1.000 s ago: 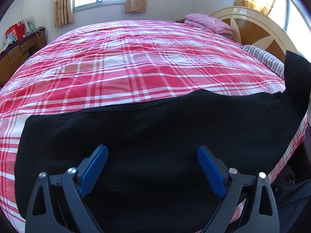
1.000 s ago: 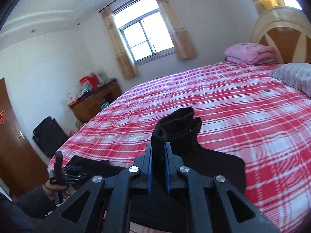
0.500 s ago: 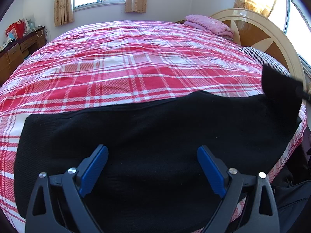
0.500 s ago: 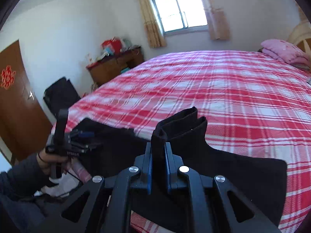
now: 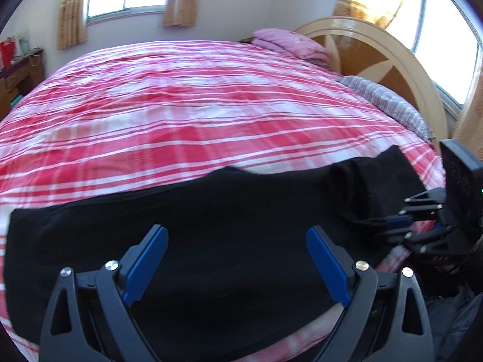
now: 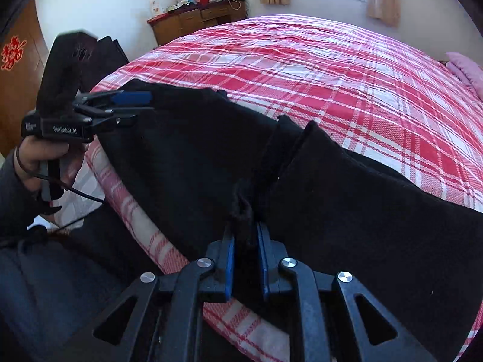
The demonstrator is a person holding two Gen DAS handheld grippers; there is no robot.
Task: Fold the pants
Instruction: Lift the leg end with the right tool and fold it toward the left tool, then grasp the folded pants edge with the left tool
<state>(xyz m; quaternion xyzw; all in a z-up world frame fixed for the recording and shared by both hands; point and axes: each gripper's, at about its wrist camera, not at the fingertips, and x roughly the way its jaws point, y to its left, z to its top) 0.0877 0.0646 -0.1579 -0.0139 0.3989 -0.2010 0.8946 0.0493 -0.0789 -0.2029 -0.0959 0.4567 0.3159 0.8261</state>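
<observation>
White lettering reading "GenRobot.AI" runs along the side of the black body of the left hand-held gripper [image 6: 132, 99], just above the person's hand [image 6: 39, 157] that grips its handle. A smaller white mark sits on the same body, to the left of that lettering, too small to read. A red paper-cut ornament shaped like a Chinese character hangs on the brown door [image 6: 18, 90], left of that hand-held gripper; its strokes are too blurred to read with certainty.
</observation>
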